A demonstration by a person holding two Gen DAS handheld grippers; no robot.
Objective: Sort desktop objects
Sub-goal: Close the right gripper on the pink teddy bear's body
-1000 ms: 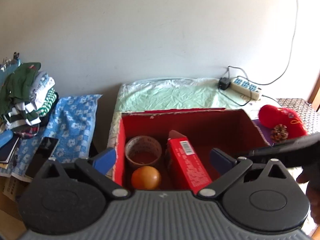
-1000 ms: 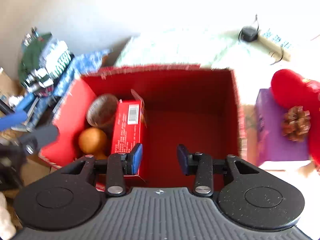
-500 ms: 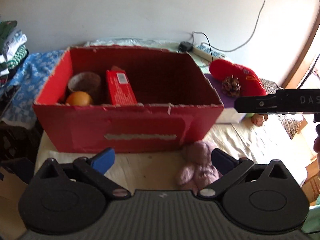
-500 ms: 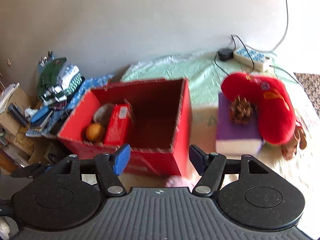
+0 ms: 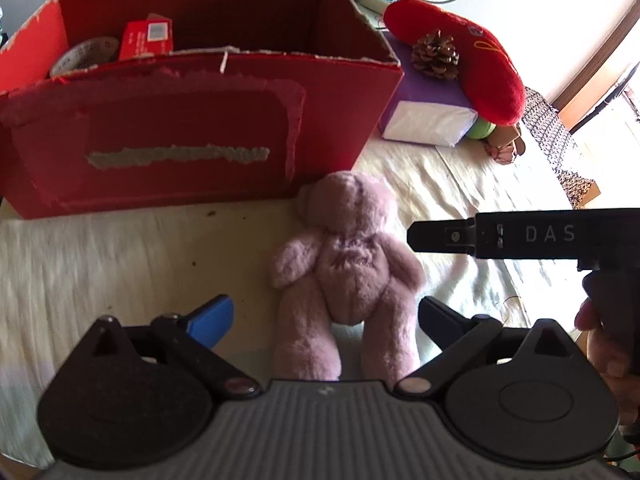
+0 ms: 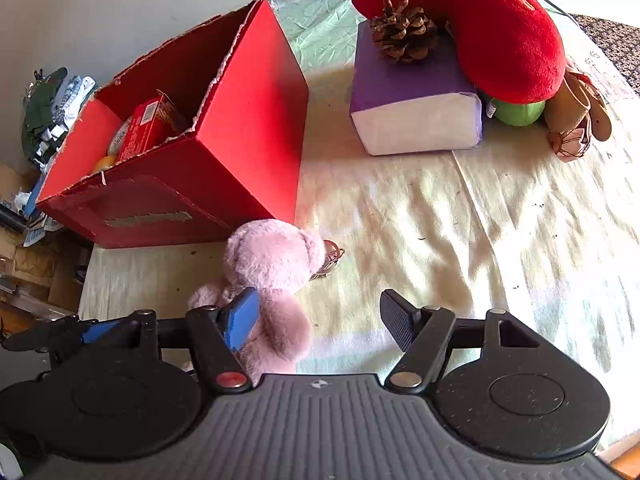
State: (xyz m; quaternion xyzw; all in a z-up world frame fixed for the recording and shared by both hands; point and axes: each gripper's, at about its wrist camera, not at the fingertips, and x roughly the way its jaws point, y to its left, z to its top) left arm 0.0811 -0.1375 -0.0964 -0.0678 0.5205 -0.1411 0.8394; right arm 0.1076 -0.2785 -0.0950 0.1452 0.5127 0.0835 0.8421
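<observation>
Inside red box (image 5: 192,120), carton (image 5: 146,36), tape roll (image 5: 86,54)

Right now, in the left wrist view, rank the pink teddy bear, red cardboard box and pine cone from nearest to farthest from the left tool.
1. Pink teddy bear, lying between the open fingers of the left tool.
2. Red cardboard box, ahead and left.
3. Pine cone, far right, on the purple block.

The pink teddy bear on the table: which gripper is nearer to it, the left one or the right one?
Left. The left gripper is open with the pink teddy bear lying between its fingers, not yet gripped. The right gripper, also open, points at bare cloth, with the bear at its left finger.
</observation>
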